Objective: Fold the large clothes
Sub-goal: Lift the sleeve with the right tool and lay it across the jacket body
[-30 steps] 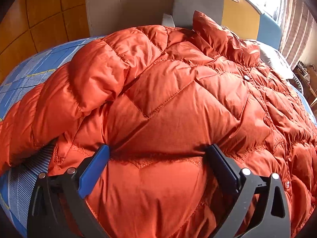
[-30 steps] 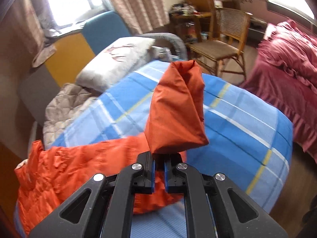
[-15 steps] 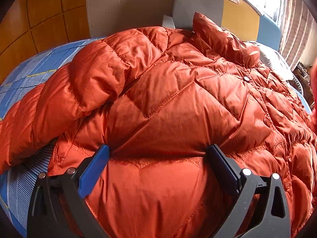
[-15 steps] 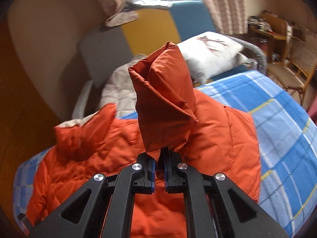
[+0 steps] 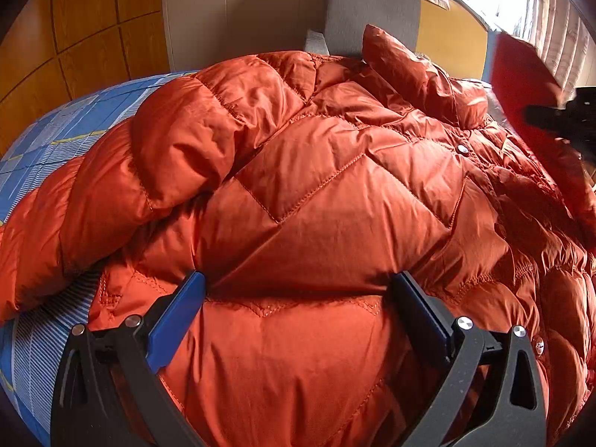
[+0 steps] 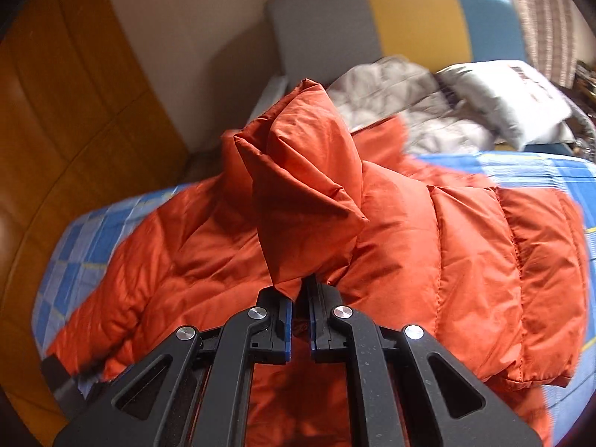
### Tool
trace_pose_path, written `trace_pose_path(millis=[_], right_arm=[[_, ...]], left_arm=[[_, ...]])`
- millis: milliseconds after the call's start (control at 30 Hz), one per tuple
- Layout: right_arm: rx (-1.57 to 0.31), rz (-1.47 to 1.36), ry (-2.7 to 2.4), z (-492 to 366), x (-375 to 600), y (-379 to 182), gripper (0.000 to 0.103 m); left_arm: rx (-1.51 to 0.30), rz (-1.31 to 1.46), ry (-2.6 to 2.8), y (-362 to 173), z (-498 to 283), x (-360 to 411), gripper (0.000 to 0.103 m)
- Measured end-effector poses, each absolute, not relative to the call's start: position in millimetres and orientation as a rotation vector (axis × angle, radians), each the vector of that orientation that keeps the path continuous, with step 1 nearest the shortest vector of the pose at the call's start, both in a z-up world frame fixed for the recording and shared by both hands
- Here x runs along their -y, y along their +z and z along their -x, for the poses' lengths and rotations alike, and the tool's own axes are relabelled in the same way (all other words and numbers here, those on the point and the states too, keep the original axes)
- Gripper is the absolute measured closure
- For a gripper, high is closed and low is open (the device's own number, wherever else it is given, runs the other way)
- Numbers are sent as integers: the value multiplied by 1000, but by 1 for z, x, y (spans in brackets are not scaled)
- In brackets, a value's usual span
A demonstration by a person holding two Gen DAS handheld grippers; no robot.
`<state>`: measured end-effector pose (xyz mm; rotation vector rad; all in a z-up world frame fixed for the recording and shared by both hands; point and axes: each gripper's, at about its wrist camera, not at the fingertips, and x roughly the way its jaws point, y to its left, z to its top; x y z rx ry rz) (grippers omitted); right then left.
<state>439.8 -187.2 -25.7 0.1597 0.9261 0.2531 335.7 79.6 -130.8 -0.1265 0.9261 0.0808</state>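
A puffy orange quilted jacket [image 5: 316, 186] lies spread on the bed. My left gripper [image 5: 298, 290] rests on its near hem, jaws wide apart, with a bulge of the fabric between the blue pads [image 5: 178, 313]. In the right wrist view my right gripper [image 6: 301, 290] is shut on the end of a sleeve [image 6: 305, 193], which stands up above the fingers and hangs over the jacket's body [image 6: 465, 260]. That sleeve [image 5: 521, 78] and the right gripper's dark tool show blurred at the right edge of the left wrist view.
The bed has a blue checked sheet [image 6: 74, 231]. At its head stand a grey, yellow and blue headboard [image 6: 409, 26], a grey quilt [image 6: 391, 93] and a white pillow [image 6: 514, 93]. A wooden panelled wall [image 5: 74, 37] runs along the left side.
My right gripper has swung the held sleeve from over the bare sheet to over the jacket's body, and has come into the left wrist view at the right edge. The left gripper has stayed put.
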Motion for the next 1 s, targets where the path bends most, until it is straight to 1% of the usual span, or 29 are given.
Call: trace_pose_path(millis=[267, 367, 400, 433, 467, 500, 533, 567, 833, 900, 933, 967, 1000], right_arm=[[-1037, -91, 353, -435, 140, -62, 97], [-1052, -89, 362, -435, 135, -69, 97], [-1053, -93, 366, -434, 134, -72, 95], [-1054, -103, 380, -434, 134, -72, 89], [-1055, -113, 395, -435, 133, -72, 77], [-1058, -130, 421, -435, 133, -71, 69], [-1055, -137, 434, -435, 130, -71, 50], [-1045, -143, 447, -434, 129, -69, 44], [-1014, -170, 473, -422, 134, -55, 44], [-997, -196, 471, -417, 146, -50, 44], [-988, -209, 466, -416, 153, -48, 40], [-976, -223, 457, -414, 161, -45, 38], [-957, -243, 441, -411, 173, -41, 38]], left_arm=[[-924, 131, 79, -130, -336, -80, 3], [-924, 132, 78, -130, -335, -80, 3], [-924, 133, 78, -130, -335, -80, 3], [-924, 133, 78, -130, -336, -80, 3], [-923, 133, 78, -130, -336, -80, 3], [-923, 133, 78, -130, -336, -79, 3], [-923, 133, 78, -130, -337, -79, 3], [-923, 134, 77, -130, -336, -79, 3], [-922, 139, 75, -129, -338, -80, 3], [-919, 153, 75, -126, -336, -81, 6], [-906, 181, 63, -122, -335, -83, 8], [-895, 196, 46, -118, -332, -84, 12], [-886, 198, 35, -114, -331, -83, 13]])
